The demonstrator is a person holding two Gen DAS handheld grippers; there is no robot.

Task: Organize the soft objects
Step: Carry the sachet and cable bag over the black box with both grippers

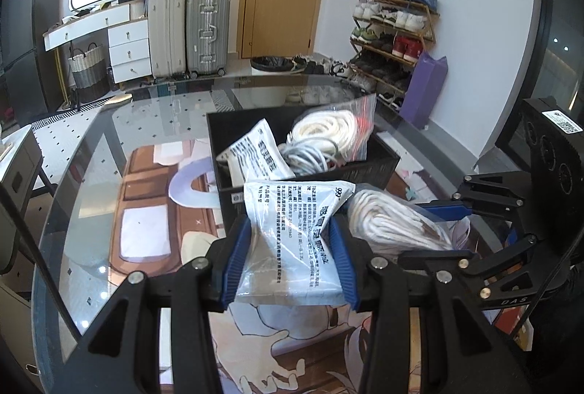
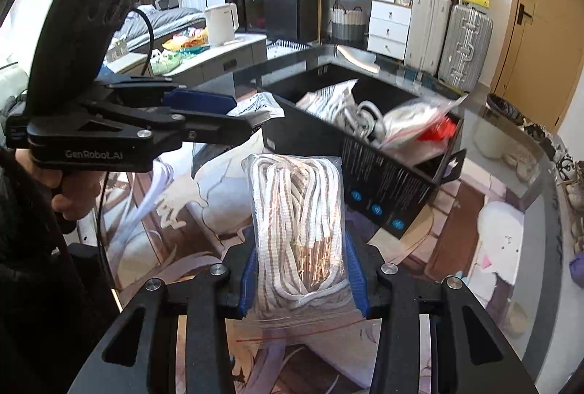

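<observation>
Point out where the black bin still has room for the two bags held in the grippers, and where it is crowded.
The black bin looks free at its far corner, between the far walls and the printed white packet. The near right end is crowded: loose cords and a zip bag pile above the rim.

A box (image 1: 306,175) stands on the surface (image 1: 91,182) at centre frame, with a printed packet (image 1: 255,153) at its left and a bag of cord (image 1: 328,131) at its right inside. Below it, the left tongs (image 1: 290,259) pinch a second packet (image 1: 295,230); to the right, the right tongs (image 2: 304,279) pinch another cord bag (image 2: 299,222).
</observation>
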